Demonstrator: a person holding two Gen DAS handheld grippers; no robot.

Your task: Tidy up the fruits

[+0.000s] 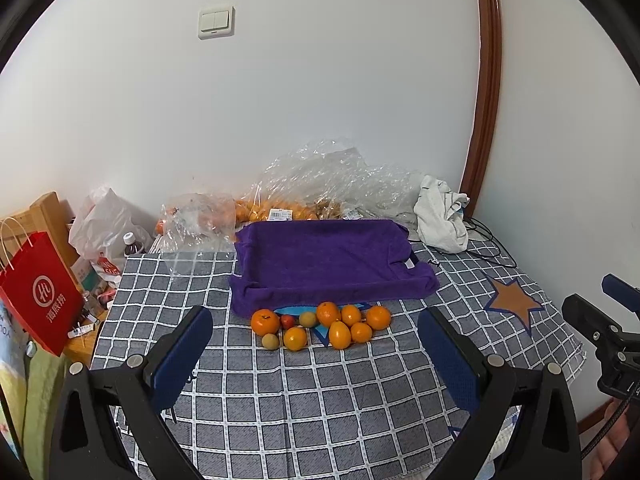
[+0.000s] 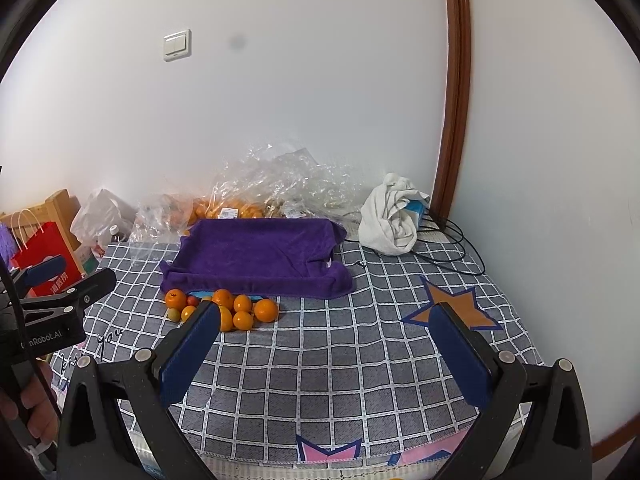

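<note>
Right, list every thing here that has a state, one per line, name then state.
left gripper: open, empty, above the checked cloth
right gripper: open, empty
loose fruits: clustered on the checked cloth, just in front of the tray
purple-towel tray: empty
clear plastic bags: crumpled, oranges inside
white cloth: bunched up
red paper bag: upright

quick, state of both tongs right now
Left tongs: open, holding nothing, fruit pile ahead.
Right tongs: open, holding nothing.
</note>
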